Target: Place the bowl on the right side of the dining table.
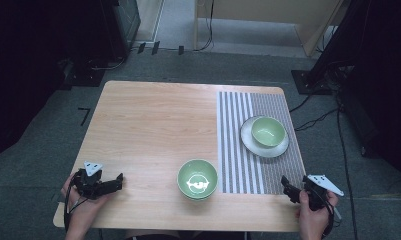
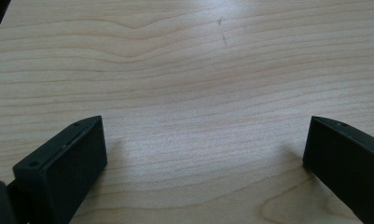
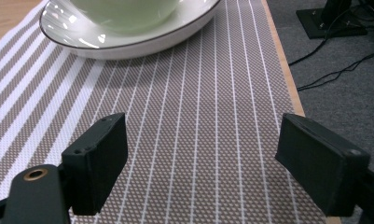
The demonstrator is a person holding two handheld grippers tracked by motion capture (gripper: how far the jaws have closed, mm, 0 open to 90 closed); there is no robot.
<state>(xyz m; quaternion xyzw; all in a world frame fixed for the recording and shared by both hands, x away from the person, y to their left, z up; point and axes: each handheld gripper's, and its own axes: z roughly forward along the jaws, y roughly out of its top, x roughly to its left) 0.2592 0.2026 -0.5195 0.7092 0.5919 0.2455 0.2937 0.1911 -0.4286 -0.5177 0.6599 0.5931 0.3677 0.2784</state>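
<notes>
A green bowl (image 1: pixel 197 179) stands on the bare wood near the table's front middle. A second green bowl (image 1: pixel 268 130) sits on a white plate (image 1: pixel 248 137) on the striped placemat (image 1: pixel 238 150) at the right; the right gripper view shows this bowl (image 3: pixel 124 11) and plate (image 3: pixel 128 42) just ahead. My left gripper (image 1: pixel 119 181) rests at the front left, open, nothing between its jaws (image 2: pixel 203 154). My right gripper (image 1: pixel 284 183) is at the front right over the placemat, open and empty (image 3: pixel 201 158).
The wooden table (image 1: pixel 153 120) has bare wood across its left and middle. The placemat's right edge runs close to the table's edge (image 3: pixel 287 70). Cables (image 1: pixel 318 120) and stand bases lie on the grey floor around the table.
</notes>
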